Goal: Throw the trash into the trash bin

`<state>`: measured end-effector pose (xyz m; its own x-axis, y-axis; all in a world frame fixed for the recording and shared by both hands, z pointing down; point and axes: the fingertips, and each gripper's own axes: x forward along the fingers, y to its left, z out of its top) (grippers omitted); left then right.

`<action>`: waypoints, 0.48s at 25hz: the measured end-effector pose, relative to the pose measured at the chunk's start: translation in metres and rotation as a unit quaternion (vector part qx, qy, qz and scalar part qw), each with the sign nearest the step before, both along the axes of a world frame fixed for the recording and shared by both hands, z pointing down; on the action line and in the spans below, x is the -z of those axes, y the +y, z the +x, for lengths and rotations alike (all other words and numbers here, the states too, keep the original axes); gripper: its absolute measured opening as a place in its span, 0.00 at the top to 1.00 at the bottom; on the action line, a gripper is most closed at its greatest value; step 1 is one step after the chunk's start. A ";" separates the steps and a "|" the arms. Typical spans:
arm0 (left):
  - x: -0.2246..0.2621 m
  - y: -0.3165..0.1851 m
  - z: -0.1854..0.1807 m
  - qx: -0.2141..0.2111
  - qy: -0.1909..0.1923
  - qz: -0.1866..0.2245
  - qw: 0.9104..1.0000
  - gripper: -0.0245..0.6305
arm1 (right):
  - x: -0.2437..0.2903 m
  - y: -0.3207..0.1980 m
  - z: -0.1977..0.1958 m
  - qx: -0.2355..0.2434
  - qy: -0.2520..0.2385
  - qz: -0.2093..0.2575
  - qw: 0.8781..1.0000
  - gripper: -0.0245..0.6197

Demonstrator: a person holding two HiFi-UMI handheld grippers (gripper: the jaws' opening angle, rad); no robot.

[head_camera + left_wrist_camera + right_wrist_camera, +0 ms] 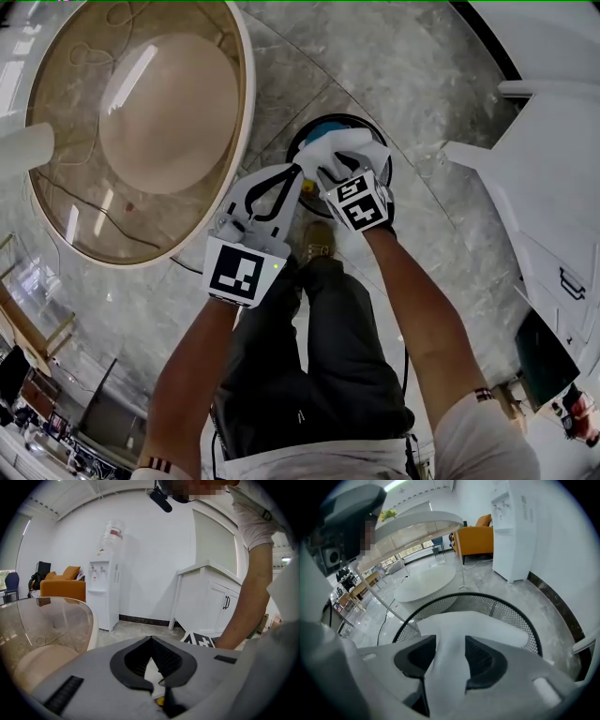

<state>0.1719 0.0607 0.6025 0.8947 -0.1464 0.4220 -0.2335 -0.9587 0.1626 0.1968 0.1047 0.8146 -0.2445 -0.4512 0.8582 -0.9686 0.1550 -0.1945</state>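
Marble floor (422,94), grey-veined, carries all items. Head view: one black mesh trash bin (298,142), round, standing on the floor just beside the rim of a round glass worktop (246,112); a tan shoe (317,239) on the near side of the bin. One piece of white trash (342,150), crumpled and soft, above the bin's mouth and covering most of it. Right tongs (339,171), pointing steeply down into the trash, marker cube uppermost. Left tongs (296,174), just beside the right, their tip at the near-left edge of the trash. White cabinet (544,187) along the floor's right edge. Left gripper view: left tongs (150,638) with tips together, nothing clearly pinched at the tip; a strip of white and a small yellow item (161,700) show through the gap behind the tips, the yellow item not identifiable. Beyond: water dispenser (105,592), orange sofa (63,588), white cabinet (211,602), glass worktop (70,616) at left. Right gripper view: right tongs (450,641) standing apart, the white trash (468,625) lying in the gap between the pads and spreading out beyond the tips; directly below it, the trash bin (487,604), mesh wall and black rim visible all round.
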 end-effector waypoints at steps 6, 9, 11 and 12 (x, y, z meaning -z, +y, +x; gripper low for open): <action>0.015 0.002 -0.005 0.004 0.001 0.002 1.000 0.96 | 0.042 0.000 -0.005 0.007 0.002 0.034 0.999 0.59; 0.028 0.004 -0.007 0.003 0.002 0.004 1.000 0.96 | 0.068 0.001 -0.003 0.003 0.003 0.055 0.999 0.58; 0.040 0.005 -0.008 0.003 0.004 0.004 1.000 0.96 | 0.091 0.001 -0.001 -0.004 0.002 0.069 0.998 0.58; 0.046 0.006 -0.009 0.002 0.004 0.005 1.000 0.96 | 0.104 0.002 0.000 -0.005 0.002 0.077 0.997 0.58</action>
